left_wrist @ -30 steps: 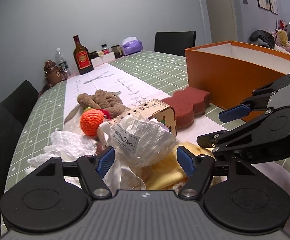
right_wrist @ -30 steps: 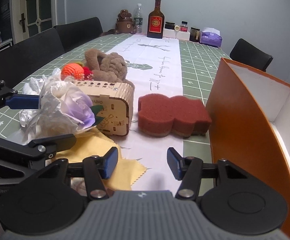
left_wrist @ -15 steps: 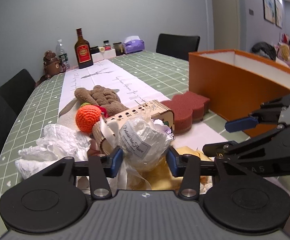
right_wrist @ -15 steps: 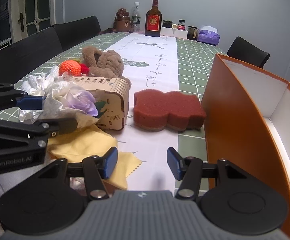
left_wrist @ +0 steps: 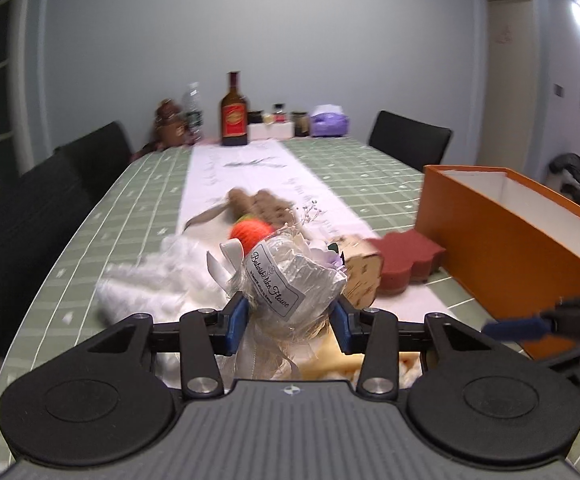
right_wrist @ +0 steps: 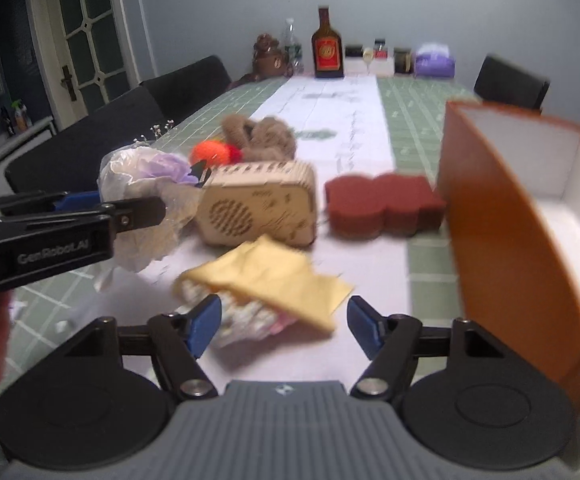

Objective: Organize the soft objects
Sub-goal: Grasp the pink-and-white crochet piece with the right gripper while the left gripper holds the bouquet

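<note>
Green checked desk runs long under a grey wall. Nearest, the right claw has just been widening its jaws, nothing gripped, a yellow cloth just ahead. The left claw pinches the wrapped bouquet through thin crinkly film; it could slip or tear before reaching the orange box, well off to the right.
</note>
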